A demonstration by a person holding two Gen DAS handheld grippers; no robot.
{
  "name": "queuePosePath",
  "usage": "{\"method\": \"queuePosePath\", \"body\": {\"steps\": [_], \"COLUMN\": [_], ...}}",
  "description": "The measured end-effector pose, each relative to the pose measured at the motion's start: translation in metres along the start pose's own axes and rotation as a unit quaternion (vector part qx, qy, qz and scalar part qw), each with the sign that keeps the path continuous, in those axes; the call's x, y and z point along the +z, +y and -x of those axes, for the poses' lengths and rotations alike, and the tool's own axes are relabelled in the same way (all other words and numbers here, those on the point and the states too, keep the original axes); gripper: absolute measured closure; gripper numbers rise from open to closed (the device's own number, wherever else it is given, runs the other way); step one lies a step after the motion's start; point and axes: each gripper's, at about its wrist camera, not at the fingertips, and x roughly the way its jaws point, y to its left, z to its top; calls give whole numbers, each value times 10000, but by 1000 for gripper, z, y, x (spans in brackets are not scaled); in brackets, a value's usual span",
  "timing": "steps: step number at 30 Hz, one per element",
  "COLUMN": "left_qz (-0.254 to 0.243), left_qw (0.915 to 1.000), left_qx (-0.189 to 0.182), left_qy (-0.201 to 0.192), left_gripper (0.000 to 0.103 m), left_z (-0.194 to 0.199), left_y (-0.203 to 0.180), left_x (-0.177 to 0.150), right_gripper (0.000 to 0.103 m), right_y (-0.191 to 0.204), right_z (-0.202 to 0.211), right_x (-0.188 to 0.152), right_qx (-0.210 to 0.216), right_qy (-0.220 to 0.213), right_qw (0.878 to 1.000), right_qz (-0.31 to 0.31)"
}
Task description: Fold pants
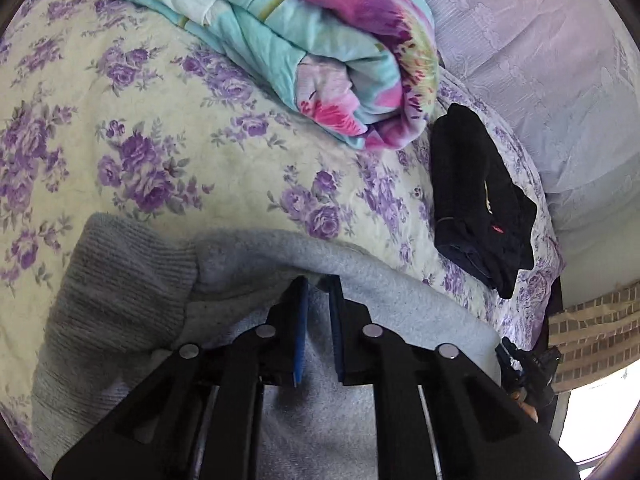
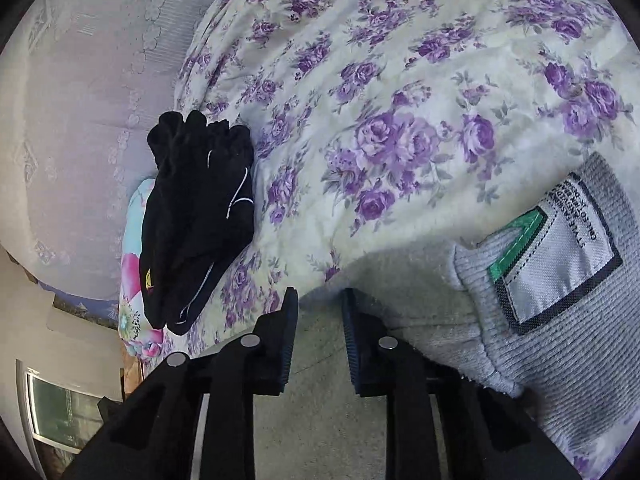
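Note:
Grey fleece pants [image 1: 400, 296] lie on a purple-flowered bedspread [image 1: 160, 152]. In the left wrist view my left gripper [image 1: 318, 280] has its jaws a narrow gap apart over the pants' folded edge, next to a ribbed cuff [image 1: 120, 280]; cloth runs between the fingers. In the right wrist view my right gripper [image 2: 320, 294] stands with a wider gap over the pants [image 2: 400, 280] near the ribbed waistband [image 2: 580, 360], which shows a sewn label [image 2: 560, 252]. The right gripper also shows small at the left wrist view's right edge [image 1: 524, 368].
A folded black garment [image 1: 476, 200] lies near the bed's edge, also in the right wrist view [image 2: 196, 216]. A rolled turquoise and pink quilt [image 1: 304, 48] lies behind. A lilac lace cover [image 1: 540, 60] lies beside the bedspread [image 2: 400, 100].

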Motion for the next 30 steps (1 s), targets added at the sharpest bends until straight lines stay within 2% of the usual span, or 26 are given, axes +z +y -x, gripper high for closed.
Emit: {"method": "queuePosePath", "body": {"steps": [2, 4, 5, 6, 8, 10, 12, 13, 14, 15, 16, 17, 18, 20, 21, 22, 23, 24, 25, 26, 30], "left_qz": [-229, -440, -529, -680, -1106, -1359, -1323, -1234, -1146, -1035, -871, -635, -364, -115, -130, -145, -130, -66, 2, 29, 314], "left_qw": [9997, 9989, 9983, 9973, 9935, 9907, 9911, 9923, 9933, 9945, 9959, 9972, 9976, 9976, 9973, 9967, 9965, 9973, 9980, 9980, 9969], "left_qx": [25, -146, -215, -269, -272, -41, 107, 29, -64, -140, -250, -404, -581, -673, -669, -731, -749, -609, -415, -289, -578], "left_qy": [-65, -79, -82, -97, -61, 13, 106, 128, 111, 68, 55, 41, -9, -144, -270, -322, -356, -399, -485, -556, -431], "left_gripper": [88, 72, 58, 49, 45, 44, 47, 51, 64, 81, 86, 90, 90, 88, 87, 83, 65, 34, 27, 26, 26], "left_z": [15, 40, 51, 63, 83, 96, 101, 105, 111, 118, 124, 132, 143, 163, 176, 184, 190, 194, 196, 195, 180], "left_y": [-7, -10, -12, -14, -14, -2, 22, 35, 51, 67, 79, 92, 106, 121, 124, 127, 128, 129, 130, 131, 137], "left_x": [-10, -30, -42, -55, -80, -101, -116, -121, -125, -131, -135, -139, -143, -153, -158, -164, -169, -175, -180, -184, -193], "right_gripper": [75, 62, 58, 54, 49, 45, 45, 45, 45, 55, 68, 73, 74, 71, 62, 53, 51, 48, 44, 42, 40], "right_y": [15, 29, 35, 39, 48, 50, 41, 34, 22, 5, -5, -16, -20, -19, -14, -4, 6, 16, 26, 34, 54], "right_z": [19, 41, 50, 59, 71, 70, 59, 53, 47, 41, 41, 44, 48, 66, 74, 85, 92, 96, 98, 97, 76], "right_x": [-13, -34, -47, -61, -93, -120, -135, -135, -132, -124, -118, -112, -111, -114, -119, -126, -132, -140, -148, -154, -171], "right_qx": [-71, 100, 241, 361, 582, 684, 453, 288, 85, 173, 307, 396, 443, 222, 135, 211, 358, 501, 634, 720, 962], "right_qy": [-145, -135, -75, -4, 302, 652, 876, 909, 917, 927, 927, 924, 885, 674, 565, 453, 441, 473, 513, 542, 784], "right_qw": [9990, 9969, 9956, 9943, 9899, 9852, 9845, 9858, 9879, 9906, 9923, 9940, 9947, 9968, 9972, 9964, 9948, 9925, 9901, 9885, 9839], "right_qz": [408, 775, 899, 1002, 1256, 1431, 1451, 1381, 1245, 989, 759, 443, 287, 355, 469, 682, 846, 1006, 1140, 1216, 1286]}}
